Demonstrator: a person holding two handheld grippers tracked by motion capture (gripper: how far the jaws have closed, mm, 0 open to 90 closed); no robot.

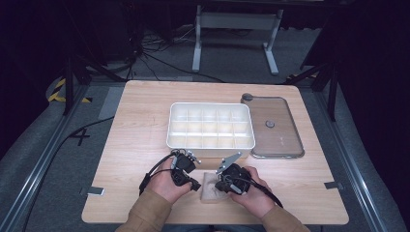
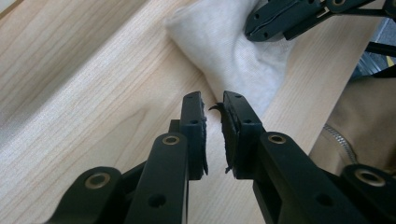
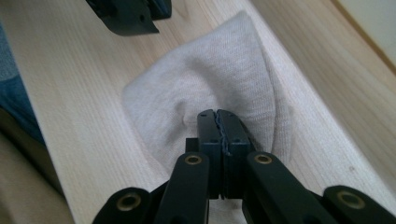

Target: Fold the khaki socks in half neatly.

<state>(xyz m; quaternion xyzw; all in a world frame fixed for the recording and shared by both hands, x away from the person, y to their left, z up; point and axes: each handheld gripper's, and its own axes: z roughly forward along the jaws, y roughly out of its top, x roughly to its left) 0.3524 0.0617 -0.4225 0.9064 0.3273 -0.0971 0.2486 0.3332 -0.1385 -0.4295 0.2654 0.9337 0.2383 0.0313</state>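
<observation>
I have the right gripper clamped on the white cloth, jaws pressed together with fabric pinched between the tips, so the cloth puckers up toward them. My left gripper stands slightly parted, a narrow gap between the pads, holding nothing; its tips sit just short of the cloth's near edge. From the high view, the cloth lies on the wooden table at about 6 o'clock, near the front edge, between the left gripper and the right gripper.

At the table's centre, just beyond both grippers, sits the white divided box, open on top. I can see rows of small compartments inside, and every one that I can make out holds nothing. Its clear lid lies flat at about 3 o'clock from the box, just beside it, with a small round knob in the middle.
</observation>
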